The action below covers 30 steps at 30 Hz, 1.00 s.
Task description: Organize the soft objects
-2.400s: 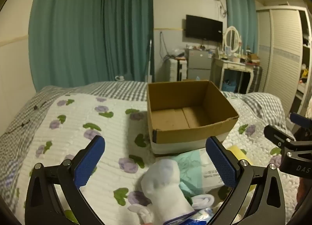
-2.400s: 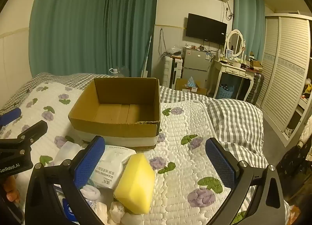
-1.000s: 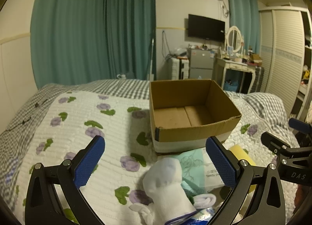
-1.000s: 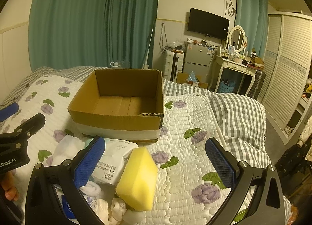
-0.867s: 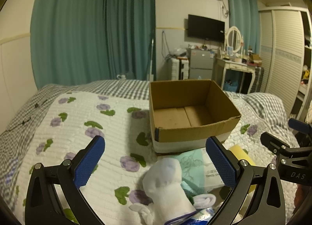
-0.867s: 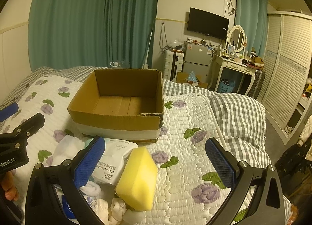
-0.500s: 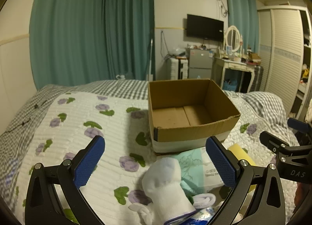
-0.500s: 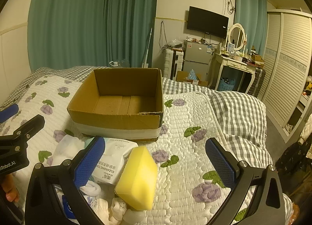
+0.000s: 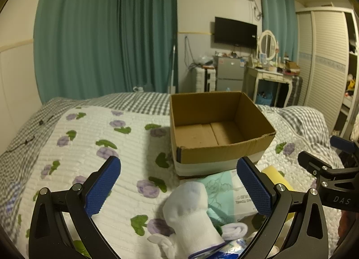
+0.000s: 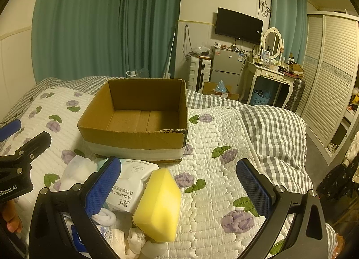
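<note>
Little has changed: my left tool [image 9: 178,188] and right tool [image 10: 178,188] still hover released, nothing grasped. Sock [image 9: 190,211] and sponge [image 10: 158,205] lie on the bed before the empty box [image 10: 136,122]; sorting hasn't begun.

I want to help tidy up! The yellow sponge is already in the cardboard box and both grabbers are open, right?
Not quite. The yellow sponge isn't in the cardboard box; it lies on the quilt in front of it, and the box looks empty in the right wrist view. Both the left gripper and right gripper are open.
</note>
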### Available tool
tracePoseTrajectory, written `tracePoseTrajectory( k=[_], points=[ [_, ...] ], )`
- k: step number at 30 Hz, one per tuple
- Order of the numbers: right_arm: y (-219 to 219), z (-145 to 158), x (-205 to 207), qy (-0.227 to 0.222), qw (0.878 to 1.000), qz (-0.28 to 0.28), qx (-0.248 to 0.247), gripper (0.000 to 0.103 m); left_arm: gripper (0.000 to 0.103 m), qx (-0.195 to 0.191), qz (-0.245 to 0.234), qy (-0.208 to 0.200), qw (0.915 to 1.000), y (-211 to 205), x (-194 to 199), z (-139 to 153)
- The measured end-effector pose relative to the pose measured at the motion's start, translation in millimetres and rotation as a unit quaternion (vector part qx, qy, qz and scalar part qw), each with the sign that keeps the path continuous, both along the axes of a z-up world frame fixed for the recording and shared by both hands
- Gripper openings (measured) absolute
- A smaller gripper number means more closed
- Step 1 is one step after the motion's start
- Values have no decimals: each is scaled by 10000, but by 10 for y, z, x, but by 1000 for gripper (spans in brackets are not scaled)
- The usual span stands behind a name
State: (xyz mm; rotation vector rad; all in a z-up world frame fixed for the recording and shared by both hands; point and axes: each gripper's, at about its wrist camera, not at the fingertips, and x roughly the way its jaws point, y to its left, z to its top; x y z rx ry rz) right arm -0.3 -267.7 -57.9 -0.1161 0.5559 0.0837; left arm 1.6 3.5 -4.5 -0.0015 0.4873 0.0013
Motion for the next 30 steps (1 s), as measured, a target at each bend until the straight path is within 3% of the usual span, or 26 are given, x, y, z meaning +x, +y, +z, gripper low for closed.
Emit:
tracePoseTrajectory(
  k=[15, 23, 30],
  points=[
    [15, 14, -19, -26, 10000, 26, -67, 103, 103, 62, -5, -55, 10000, -45, -16, 36],
    [1, 303, -213, -224, 9995, 67, -199, 103, 103, 117, -72, -122, 9998, -138, -167, 223],
    [-65, 200, -374, 43, 9989, 13, -476, 103, 103, 343, 294, 248, 9987, -143, -329, 121]
  ],
)
